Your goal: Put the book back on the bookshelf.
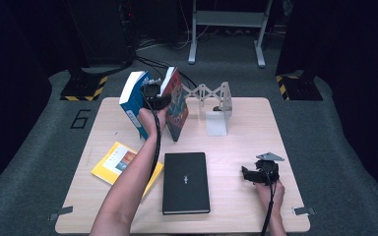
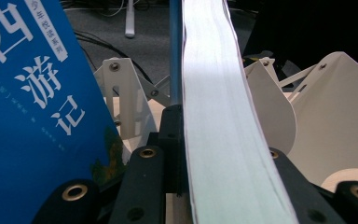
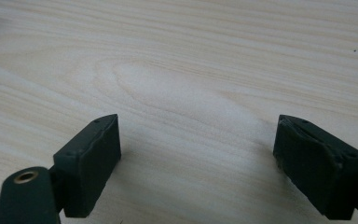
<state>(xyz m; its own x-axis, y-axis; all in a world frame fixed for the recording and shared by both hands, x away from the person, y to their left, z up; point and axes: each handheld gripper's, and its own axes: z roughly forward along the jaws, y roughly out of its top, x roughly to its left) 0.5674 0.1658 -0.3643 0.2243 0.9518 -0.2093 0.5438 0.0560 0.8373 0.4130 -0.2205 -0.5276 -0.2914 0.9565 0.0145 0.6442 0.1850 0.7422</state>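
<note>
The left gripper [image 1: 155, 93] is clamped on the red-covered book [image 1: 176, 104], its jaws pressing the pale page block [image 2: 219, 121] from both sides, held upright above the far edge of the table [image 1: 241, 206], left of middle. The right gripper [image 1: 262, 173] rests near the table's right near corner with its jaws standing wide apart over bare wood, nothing between them. A blue book [image 1: 134, 101] leans just beside the held one, on its left. A black book [image 1: 186, 182] lies flat at the middle of the near edge. A yellow book [image 1: 118, 162] lies flat toward the left edge. A white folding book stand [image 1: 215, 101] sits at the far edge, just right of the held book.
</note>
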